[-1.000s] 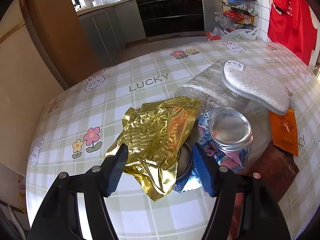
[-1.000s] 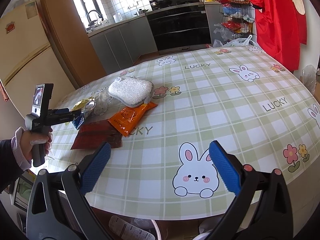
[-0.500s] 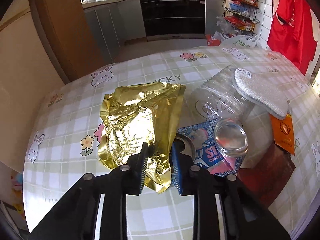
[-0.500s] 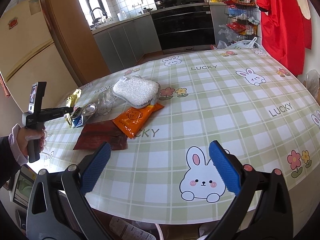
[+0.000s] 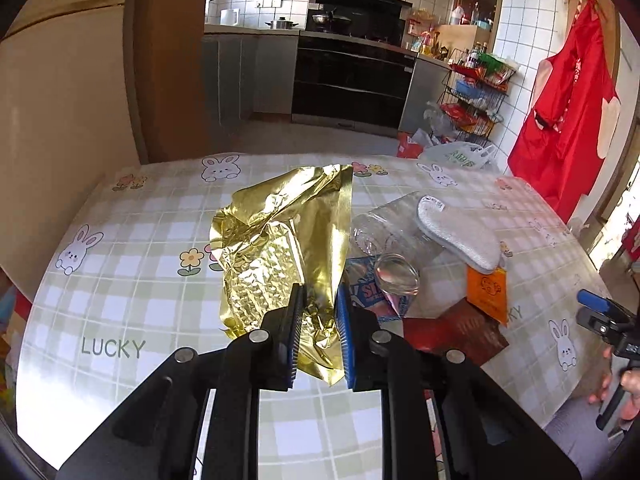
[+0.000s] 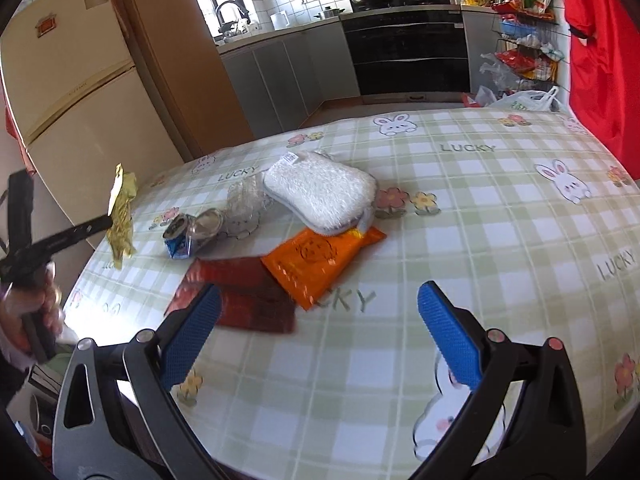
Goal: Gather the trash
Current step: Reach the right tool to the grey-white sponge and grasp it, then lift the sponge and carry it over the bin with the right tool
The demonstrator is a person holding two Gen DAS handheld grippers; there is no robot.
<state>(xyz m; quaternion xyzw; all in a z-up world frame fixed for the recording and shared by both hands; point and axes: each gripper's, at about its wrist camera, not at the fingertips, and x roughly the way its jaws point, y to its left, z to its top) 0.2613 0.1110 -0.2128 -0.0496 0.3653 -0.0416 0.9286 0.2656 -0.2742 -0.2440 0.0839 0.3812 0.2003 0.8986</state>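
Black tongs (image 5: 320, 316) with blue ribbed pads (image 6: 448, 336), silver screws.

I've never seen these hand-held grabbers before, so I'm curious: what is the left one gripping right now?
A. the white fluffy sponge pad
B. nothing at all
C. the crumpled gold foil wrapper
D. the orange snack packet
C: the left gripper has its jaws shut on the crumpled gold foil wrapper, which the right wrist view shows lifted clear of the table; the orange snack packet and white fluffy sponge pad lie untouched.
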